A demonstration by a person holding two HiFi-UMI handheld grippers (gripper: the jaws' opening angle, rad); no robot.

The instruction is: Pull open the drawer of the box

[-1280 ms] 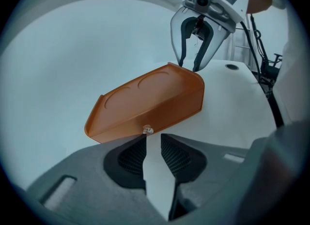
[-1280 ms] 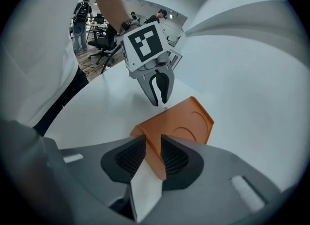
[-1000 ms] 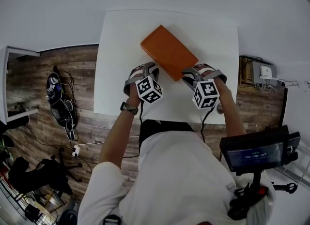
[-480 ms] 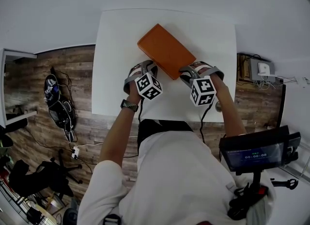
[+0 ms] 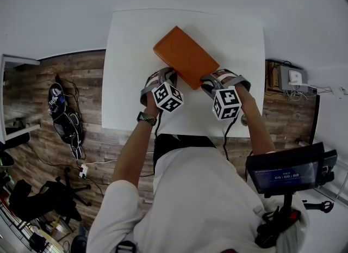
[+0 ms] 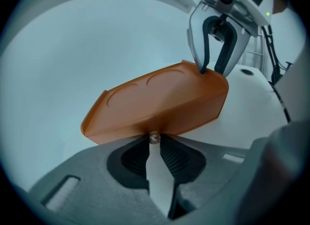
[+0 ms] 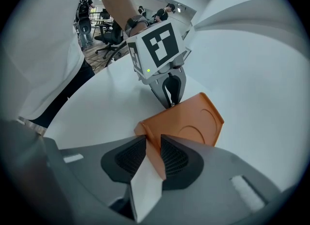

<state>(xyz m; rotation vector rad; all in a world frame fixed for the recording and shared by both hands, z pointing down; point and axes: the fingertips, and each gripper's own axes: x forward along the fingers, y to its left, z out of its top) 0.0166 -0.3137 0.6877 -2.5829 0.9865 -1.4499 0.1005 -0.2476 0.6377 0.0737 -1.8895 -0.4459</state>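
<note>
A flat orange box (image 5: 185,56) lies at a slant on the white table (image 5: 130,39). My left gripper (image 5: 166,76) is at the box's near left side. In the left gripper view a small metal drawer knob (image 6: 154,137) sits between the tips of the left gripper (image 6: 154,142), whose jaws are closing on it. My right gripper (image 5: 209,83) is at the near right corner. In the right gripper view, the right gripper (image 7: 154,155) is shut on the corner edge of the box (image 7: 193,122). The drawer looks closed.
The table's front edge (image 5: 179,133) runs just behind both grippers. Wooden floor with cables (image 5: 68,121) lies to the left, and a screen on a stand (image 5: 285,173) is at the lower right. Several people (image 7: 86,11) stand far off in the room.
Both grippers stay at the box's near end, almost unmoved. The box sits a touch further left in the head view.
</note>
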